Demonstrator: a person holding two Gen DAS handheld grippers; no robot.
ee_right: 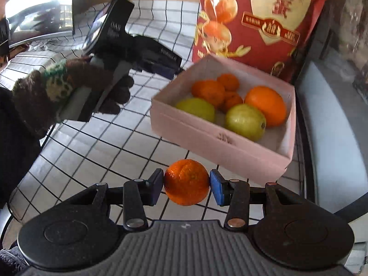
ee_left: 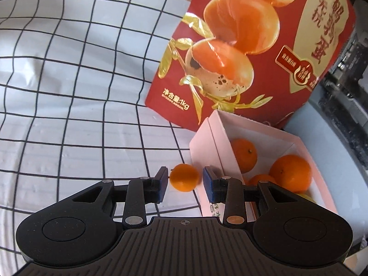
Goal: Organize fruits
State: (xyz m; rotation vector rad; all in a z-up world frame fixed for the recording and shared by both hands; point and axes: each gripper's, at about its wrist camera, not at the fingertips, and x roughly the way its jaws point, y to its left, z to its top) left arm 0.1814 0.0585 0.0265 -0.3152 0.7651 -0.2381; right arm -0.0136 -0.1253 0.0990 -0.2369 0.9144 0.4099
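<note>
Right gripper pinches a mandarin; a loose squeeze could drop it short of the box. Left gripper gapes, seemingly empty.

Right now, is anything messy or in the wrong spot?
Nothing is spilled or broken. One small orange sits on the checked cloth outside the pink box, between the left gripper's open fingers. The right gripper holds another orange short of the box.
</note>
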